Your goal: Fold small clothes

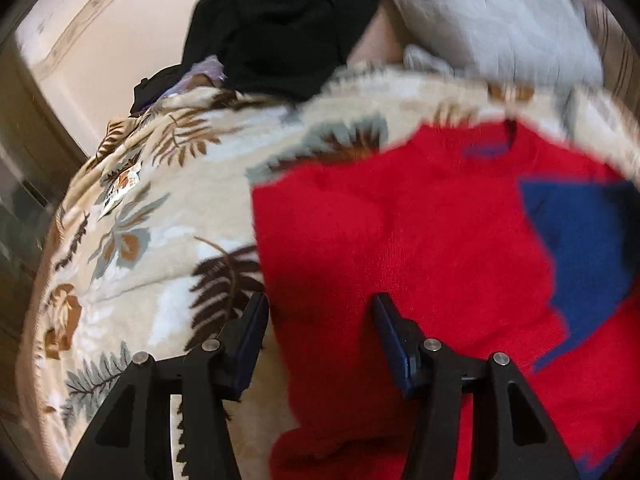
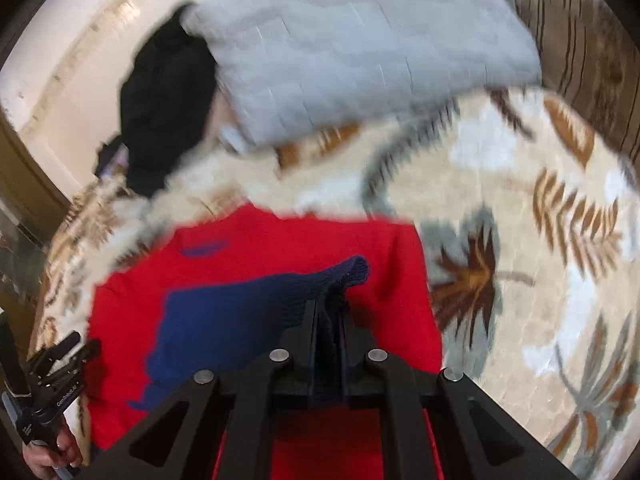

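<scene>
A small red sweater (image 1: 400,248) with a navy blue sleeve (image 1: 580,248) lies flat on a leaf-patterned blanket (image 1: 160,216). My left gripper (image 1: 320,308) is open and empty, hovering over the sweater's left edge. In the right wrist view the red sweater (image 2: 280,240) lies below my right gripper (image 2: 330,304), which is shut on the navy sleeve (image 2: 240,312) near its ribbed cuff and holds it over the red body. The left gripper (image 2: 60,360) shows at the lower left of that view.
A grey quilted pillow (image 2: 360,52) and a black garment (image 1: 280,28) lie at the far side of the blanket (image 2: 540,220). A cream wall (image 1: 100,40) stands behind. Wood-grain headboard (image 2: 580,52) is at the right.
</scene>
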`<action>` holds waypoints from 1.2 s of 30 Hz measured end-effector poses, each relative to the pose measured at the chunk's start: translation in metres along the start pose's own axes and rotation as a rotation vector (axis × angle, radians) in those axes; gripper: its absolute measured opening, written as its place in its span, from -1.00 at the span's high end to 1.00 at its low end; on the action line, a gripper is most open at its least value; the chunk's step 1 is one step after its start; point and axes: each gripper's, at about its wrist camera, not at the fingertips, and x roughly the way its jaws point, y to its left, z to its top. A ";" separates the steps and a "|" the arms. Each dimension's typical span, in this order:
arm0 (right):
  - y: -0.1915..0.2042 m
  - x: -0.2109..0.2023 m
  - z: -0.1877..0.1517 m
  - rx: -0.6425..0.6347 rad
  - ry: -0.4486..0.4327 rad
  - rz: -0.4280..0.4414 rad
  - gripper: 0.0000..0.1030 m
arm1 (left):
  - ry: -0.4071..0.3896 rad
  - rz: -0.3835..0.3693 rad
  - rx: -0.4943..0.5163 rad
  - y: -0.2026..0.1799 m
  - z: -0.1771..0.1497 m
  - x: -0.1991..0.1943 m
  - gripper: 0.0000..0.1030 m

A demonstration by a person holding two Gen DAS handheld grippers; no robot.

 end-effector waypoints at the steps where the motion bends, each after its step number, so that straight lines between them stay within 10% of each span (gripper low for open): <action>1: -0.009 0.008 -0.003 0.026 0.027 -0.016 0.74 | -0.014 0.013 0.005 -0.002 -0.001 -0.001 -0.09; 15: 0.008 -0.040 -0.007 -0.046 -0.069 -0.005 0.59 | -0.084 -0.018 -0.068 0.008 0.001 -0.038 -0.33; 23: 0.006 0.010 -0.026 -0.033 0.109 -0.033 0.59 | 0.008 -0.022 -0.047 0.002 -0.008 -0.016 -0.33; 36: 0.028 -0.101 -0.046 -0.172 -0.107 -0.045 0.59 | -0.206 -0.034 -0.105 0.009 -0.030 -0.128 -0.35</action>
